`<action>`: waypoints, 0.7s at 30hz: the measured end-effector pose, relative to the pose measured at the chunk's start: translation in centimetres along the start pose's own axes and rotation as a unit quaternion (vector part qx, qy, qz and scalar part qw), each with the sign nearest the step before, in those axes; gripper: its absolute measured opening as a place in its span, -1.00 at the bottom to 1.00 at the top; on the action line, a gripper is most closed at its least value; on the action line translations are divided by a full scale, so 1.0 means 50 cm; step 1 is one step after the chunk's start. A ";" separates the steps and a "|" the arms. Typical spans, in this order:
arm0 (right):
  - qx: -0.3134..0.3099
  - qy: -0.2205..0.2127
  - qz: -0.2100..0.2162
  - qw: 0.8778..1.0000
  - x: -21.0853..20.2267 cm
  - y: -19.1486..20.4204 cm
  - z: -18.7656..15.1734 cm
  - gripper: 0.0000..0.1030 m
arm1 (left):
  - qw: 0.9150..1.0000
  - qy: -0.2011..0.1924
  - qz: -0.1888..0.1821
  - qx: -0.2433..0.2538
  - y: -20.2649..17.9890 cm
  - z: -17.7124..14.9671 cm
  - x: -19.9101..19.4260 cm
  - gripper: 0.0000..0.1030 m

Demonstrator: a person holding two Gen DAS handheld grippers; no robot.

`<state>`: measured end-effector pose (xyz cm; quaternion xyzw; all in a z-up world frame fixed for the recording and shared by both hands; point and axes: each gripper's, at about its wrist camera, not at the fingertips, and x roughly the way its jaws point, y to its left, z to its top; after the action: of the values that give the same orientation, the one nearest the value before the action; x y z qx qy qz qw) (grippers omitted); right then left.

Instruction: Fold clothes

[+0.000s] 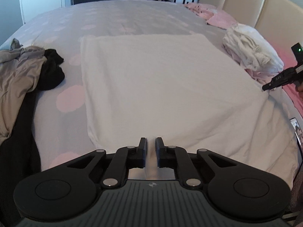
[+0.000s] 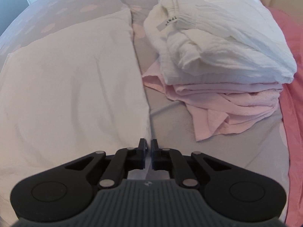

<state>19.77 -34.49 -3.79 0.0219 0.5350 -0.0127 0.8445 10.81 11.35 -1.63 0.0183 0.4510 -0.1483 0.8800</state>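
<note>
A large white cloth (image 1: pixel 161 79) lies flat on the bed, folded into a wide rectangle. My left gripper (image 1: pixel 151 141) is at its near edge, jaws drawn together with a ridge of the white fabric pinched between them. In the right wrist view the same cloth (image 2: pixel 75 75) fills the left side, and its right edge runs down into my right gripper (image 2: pixel 149 141), which is shut on that edge. The right gripper (image 1: pixel 269 86) also shows in the left wrist view, at the cloth's right corner.
A stack of folded clothes (image 2: pixel 217 47), white on pink, sits just right of the cloth. A heap of grey-beige garments (image 1: pixel 19 71) and a black garment (image 1: pixel 51 70) lie at the left. Pink pillows (image 1: pixel 217 15) and a cream headboard (image 1: pixel 246 5) are at the right.
</note>
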 end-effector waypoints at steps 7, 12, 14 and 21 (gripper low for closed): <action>-0.011 0.001 -0.007 1.000 0.032 -0.004 -0.005 -0.95 | 0.999 0.038 0.024 0.001 0.004 0.007 0.067 -0.85; -0.020 -0.028 -0.013 0.999 0.001 -0.012 -0.011 -0.88 | 0.999 0.032 0.042 0.008 -0.006 0.004 0.060 -0.77; -0.040 -0.044 -0.018 0.998 -0.028 -0.009 -0.022 -0.86 | 0.998 0.028 0.054 0.008 -0.009 0.002 0.053 -0.67; -0.044 -0.038 0.039 0.998 -0.096 -0.056 -0.097 -0.40 | 0.998 0.020 0.054 0.011 -0.023 -0.013 0.011 -0.50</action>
<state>13.24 -37.07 -1.58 0.0051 0.5013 0.0429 0.8642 10.29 10.20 -2.31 0.0546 0.4650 -0.1053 0.8773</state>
